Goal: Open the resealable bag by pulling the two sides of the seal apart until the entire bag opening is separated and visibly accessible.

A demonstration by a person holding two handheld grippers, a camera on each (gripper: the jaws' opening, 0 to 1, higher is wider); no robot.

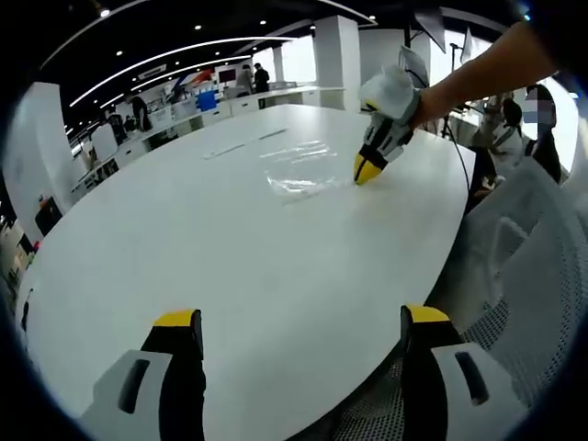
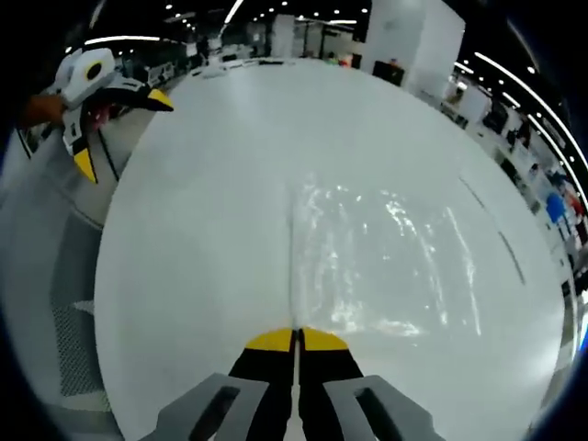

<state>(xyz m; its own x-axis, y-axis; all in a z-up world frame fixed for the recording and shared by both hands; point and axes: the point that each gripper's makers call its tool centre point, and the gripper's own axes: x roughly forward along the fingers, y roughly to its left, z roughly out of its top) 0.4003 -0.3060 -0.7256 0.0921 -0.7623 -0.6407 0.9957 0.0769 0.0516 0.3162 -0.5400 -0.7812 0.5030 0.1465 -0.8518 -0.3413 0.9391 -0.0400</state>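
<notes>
Right gripper view: right tool (image 2: 296,338) pinched closed on bag (image 2: 386,257) edge | left tool (image 1: 303,331) wide apart, well clear.

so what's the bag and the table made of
The bag looks like thin clear plastic film: the tabletop shows through it, with crinkled glare streaks. The table has a smooth white matte top, probably laminate, though its core can't be told.

No readable text, label, brand or number appears anywhere.
</notes>
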